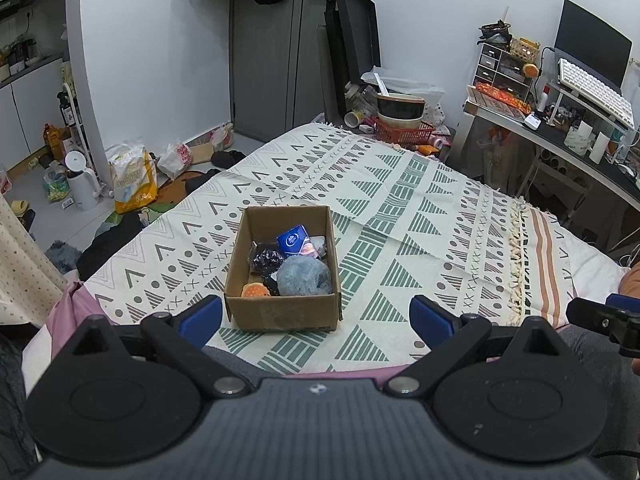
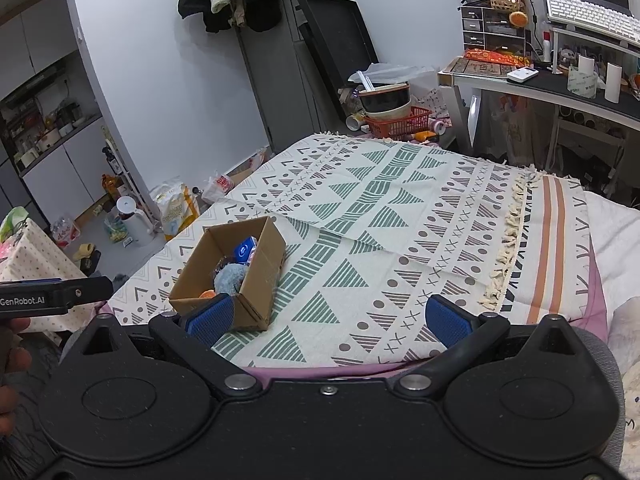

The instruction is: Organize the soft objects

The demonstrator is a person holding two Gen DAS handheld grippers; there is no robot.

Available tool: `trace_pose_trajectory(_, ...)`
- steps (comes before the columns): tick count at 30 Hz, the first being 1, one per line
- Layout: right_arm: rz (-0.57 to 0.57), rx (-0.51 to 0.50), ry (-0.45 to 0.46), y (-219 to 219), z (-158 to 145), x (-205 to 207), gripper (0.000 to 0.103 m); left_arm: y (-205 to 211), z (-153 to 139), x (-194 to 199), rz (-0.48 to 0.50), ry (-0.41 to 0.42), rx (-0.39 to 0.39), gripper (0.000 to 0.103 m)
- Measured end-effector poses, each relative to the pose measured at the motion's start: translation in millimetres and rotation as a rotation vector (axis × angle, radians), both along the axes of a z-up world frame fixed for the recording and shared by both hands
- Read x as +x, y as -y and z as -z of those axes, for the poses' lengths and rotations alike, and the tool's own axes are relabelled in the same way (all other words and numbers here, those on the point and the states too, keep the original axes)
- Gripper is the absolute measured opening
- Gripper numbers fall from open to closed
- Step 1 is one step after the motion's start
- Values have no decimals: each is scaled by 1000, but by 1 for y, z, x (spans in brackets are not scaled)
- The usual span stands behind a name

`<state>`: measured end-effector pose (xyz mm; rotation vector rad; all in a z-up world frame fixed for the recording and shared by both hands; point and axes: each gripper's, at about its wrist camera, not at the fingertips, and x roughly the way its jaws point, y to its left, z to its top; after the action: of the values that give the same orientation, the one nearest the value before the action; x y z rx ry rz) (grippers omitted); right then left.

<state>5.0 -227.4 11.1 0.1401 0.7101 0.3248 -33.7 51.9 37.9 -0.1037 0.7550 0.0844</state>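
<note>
Box (image 1: 282,272) sitting open on the blanket (image 1: 400,208), near its front edge, at 12 o'clock from the left gripper (image 1: 316,314) and about 11 o'clock from the right gripper (image 2: 328,318). Lying inside it: grey plush (image 1: 304,276) at the near right, orange toy (image 1: 254,291) at the near left corner, dark bundle (image 1: 264,258) behind that, blue pack (image 1: 294,241) leaning toward the far right.

Left gripper hovering just short of the box, jaws standing wide apart, nothing between them. Right gripper hanging at 3 o'clock of the left one, jaws likewise spread wide and holding nothing; its left pad (image 2: 210,316) overlapping the box's near corner in its own view, contact not clear.

Blanket lying flat, fringe (image 1: 516,256) running at 2 o'clock of the box. Red basket (image 1: 402,130) beyond the bed at 1 o'clock; desk (image 1: 560,140) at 2 o'clock.
</note>
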Motion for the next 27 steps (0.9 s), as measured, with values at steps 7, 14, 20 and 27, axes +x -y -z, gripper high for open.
trace_pose_trajectory(7,2,0,0,2,-1,-1,103,5,0,4,5,-6,1,99)
trace_pose_trajectory(14,9,-4,6,6,-2,-1,103,8,3,7,0,-12,-2,99)
trace_pose_trajectory(20,18,-6,-6,8,3,2,103,8,6,9,4,-16,-3,99)
trace_pose_trajectory(27,19,-11,-17,8,8,4,103,8,9,12,3,-18,-6,99)
